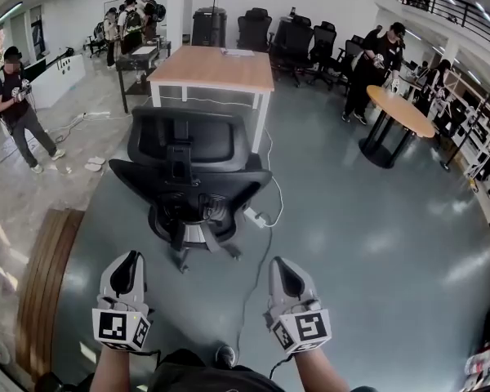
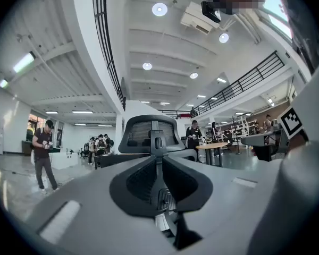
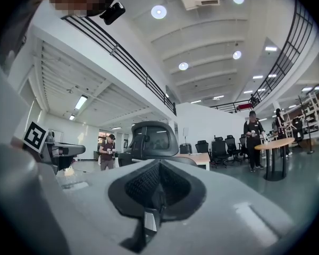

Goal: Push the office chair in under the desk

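The black office chair (image 1: 188, 166) stands on the grey floor with its back toward me, a short way out from the wooden-topped desk (image 1: 215, 66) behind it. Both grippers hang low in the head view, well short of the chair and touching nothing. My left gripper (image 1: 131, 260) has its jaws together with nothing between them, and my right gripper (image 1: 282, 265) is shut and empty too. The left gripper view looks over its jaws (image 2: 159, 163) at the chair's headrest and backrest (image 2: 151, 134). The right gripper view shows the chair (image 3: 151, 139) beyond its jaws (image 3: 158, 166), with the desk (image 3: 198, 157) behind.
A white cable and power strip (image 1: 257, 216) lie on the floor beside the chair's base. A round table (image 1: 400, 109) stands at the right with a person (image 1: 376, 64) next to it. Another person (image 1: 16, 104) stands at the left. A curved wooden bench (image 1: 45, 276) is at my left.
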Demonstrator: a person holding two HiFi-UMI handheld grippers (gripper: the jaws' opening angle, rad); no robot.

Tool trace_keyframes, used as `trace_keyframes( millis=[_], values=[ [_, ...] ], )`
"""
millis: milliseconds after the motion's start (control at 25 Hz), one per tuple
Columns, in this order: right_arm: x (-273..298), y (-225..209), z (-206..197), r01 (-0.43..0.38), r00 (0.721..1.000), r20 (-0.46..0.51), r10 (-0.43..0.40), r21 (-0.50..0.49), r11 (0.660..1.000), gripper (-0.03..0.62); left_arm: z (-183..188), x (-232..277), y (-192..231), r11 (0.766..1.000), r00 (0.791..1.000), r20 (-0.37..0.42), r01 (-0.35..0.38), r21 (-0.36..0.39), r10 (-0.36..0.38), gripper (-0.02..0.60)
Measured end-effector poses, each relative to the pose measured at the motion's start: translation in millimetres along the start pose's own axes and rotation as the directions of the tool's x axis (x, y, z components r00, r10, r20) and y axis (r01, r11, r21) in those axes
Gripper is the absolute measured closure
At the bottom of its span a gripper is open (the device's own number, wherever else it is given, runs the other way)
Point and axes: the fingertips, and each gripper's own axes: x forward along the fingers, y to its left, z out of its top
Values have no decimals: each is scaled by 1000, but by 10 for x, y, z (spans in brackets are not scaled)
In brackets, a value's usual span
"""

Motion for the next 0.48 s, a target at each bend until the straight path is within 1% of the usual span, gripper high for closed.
trace_keyframes(
  millis=[80,240,360,480],
  values=[
    [117,-34,94,-13,1000,18,13,-1,1000,603,104,68,50,1000,1000,16,-20,18,20,528],
    [303,-33,165,-35,999,21,36,-14,999,603,196,135,213,998,998,35,-59,12,58,528],
    [493,-30,159,-37,999,11,37,-22,999,603,232,260,319,998,997,36,-65,23,64,528],
    [703,2,203,-40,999,14,40,-26,999,603,194,460,457,998,998,39,-57,8,56,528]
  ],
)
